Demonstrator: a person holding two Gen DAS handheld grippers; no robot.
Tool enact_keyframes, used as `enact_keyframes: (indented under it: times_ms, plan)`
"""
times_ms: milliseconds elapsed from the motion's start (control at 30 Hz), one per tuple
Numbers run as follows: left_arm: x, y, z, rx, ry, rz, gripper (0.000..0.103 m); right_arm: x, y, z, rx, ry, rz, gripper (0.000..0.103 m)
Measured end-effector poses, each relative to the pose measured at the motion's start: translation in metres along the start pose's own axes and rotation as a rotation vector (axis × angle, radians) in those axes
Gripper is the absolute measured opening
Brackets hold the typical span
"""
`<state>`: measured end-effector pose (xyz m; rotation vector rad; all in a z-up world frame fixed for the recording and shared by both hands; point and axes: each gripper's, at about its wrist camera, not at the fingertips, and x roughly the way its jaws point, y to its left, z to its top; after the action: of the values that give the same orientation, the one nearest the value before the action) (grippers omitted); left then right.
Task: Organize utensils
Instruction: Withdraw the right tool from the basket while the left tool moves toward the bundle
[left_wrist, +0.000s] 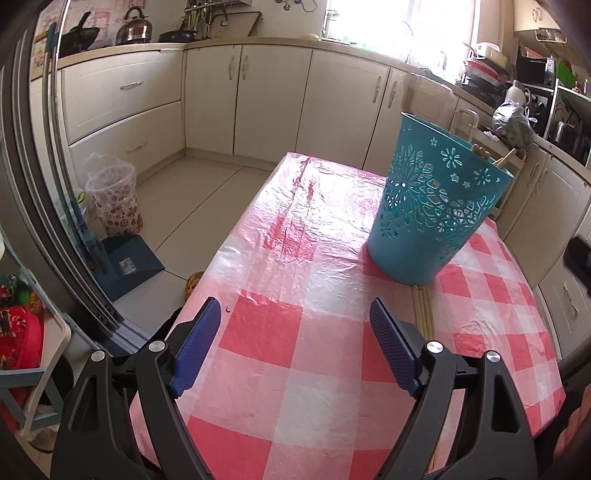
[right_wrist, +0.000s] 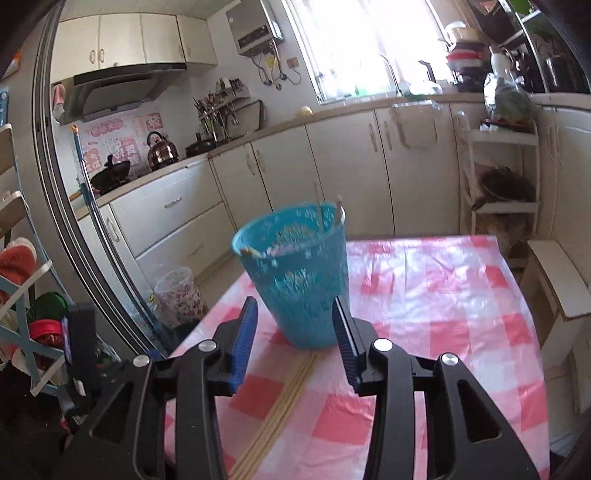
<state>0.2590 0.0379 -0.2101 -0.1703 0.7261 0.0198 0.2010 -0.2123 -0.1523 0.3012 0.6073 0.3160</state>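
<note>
1. The left tongs (left_wrist: 295, 314) stand wide open above the counter (left_wrist: 314, 369) with its red and white checked cover, and nothing is between the blue pads (left_wrist: 195, 350).
2. These tongs point downward at the counter; the teal basket (left_wrist: 439, 206) stands ahead and to their right, well apart from them.
3. The right tongs (right_wrist: 293, 321) are partly open and hold nothing; the pads (right_wrist: 245, 343) touch nothing.
4. The right tongs point at the basket, which is just ahead of them.
5. A bundle of chopsticks (right_wrist: 284, 402) lies flat on the counter under the right tongs, its far end at the foot of the basket.
6. A few sticks (right_wrist: 338, 212) lean inside the basket, with their tips above the rim.
</note>
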Motion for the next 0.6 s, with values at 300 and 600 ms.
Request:
enact_keyframes:
  times_ms: [300,600]
  plan:
    - [-0.008,-0.002,-0.007,0.027,0.002,0.006,0.081,0.054,-0.005,-0.048,0.017,0.236,-0.072,0.042]
    - [0.001,0.003,-0.01,0.012,0.027,0.014,0.082,0.094,0.002,-0.059,-0.021,0.324,-0.109,0.03]
